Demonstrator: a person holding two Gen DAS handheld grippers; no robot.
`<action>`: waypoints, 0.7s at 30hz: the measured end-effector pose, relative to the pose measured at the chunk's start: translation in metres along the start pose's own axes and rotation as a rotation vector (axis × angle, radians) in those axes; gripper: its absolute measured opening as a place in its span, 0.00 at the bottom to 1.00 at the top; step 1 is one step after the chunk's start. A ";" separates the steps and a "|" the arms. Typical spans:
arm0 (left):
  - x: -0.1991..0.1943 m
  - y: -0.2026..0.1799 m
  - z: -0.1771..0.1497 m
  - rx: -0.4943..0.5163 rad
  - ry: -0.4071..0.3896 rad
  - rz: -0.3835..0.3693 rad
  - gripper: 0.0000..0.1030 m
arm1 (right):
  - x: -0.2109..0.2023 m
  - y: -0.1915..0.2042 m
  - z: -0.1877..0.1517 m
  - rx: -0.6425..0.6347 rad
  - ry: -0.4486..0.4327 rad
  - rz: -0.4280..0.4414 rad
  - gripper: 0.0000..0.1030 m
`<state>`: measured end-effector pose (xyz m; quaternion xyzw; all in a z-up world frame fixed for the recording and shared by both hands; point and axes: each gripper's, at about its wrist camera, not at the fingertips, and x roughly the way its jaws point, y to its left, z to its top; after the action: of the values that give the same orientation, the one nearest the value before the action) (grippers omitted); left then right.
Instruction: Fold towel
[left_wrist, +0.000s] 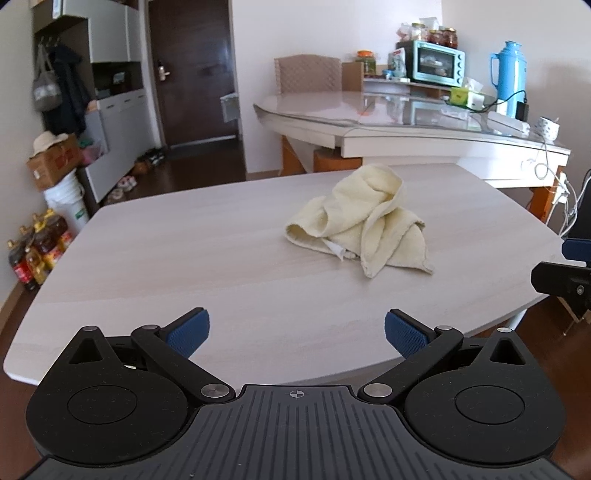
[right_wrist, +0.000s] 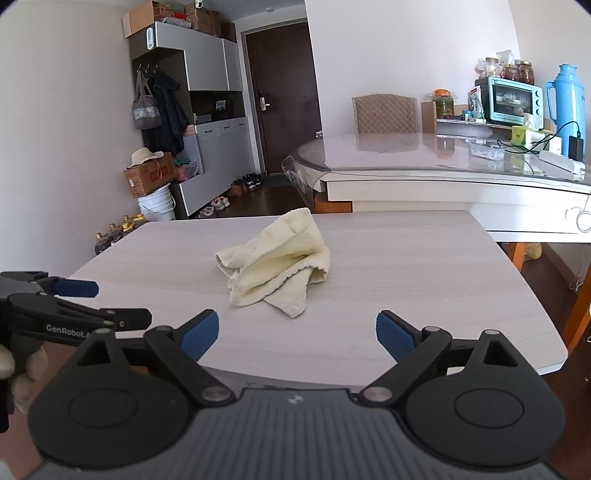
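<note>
A pale yellow towel lies crumpled in a heap on the light wood table, right of centre and toward the far side. It also shows in the right wrist view, near the table's middle. My left gripper is open and empty, hovering over the table's near edge, well short of the towel. My right gripper is open and empty, also at the near edge, short of the towel. The left gripper shows at the left edge of the right wrist view.
A glass-topped table stands behind, with a teal oven, a blue thermos and cables. A chair, a cabinet, boxes, a bucket and oil bottles are on the left.
</note>
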<state>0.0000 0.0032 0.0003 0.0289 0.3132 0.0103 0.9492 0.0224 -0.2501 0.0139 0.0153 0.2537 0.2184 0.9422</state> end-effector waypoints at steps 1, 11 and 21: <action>0.000 0.003 0.000 -0.012 0.002 -0.007 1.00 | 0.000 0.001 0.000 0.001 0.003 0.002 0.91; 0.002 0.015 0.002 -0.048 0.015 -0.012 1.00 | 0.008 0.007 -0.001 0.009 0.050 0.001 0.92; 0.010 0.013 0.010 -0.031 0.022 0.010 1.00 | 0.024 0.000 0.010 0.024 0.061 0.014 0.92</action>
<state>0.0142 0.0156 0.0028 0.0156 0.3234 0.0204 0.9459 0.0459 -0.2397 0.0107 0.0216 0.2847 0.2223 0.9322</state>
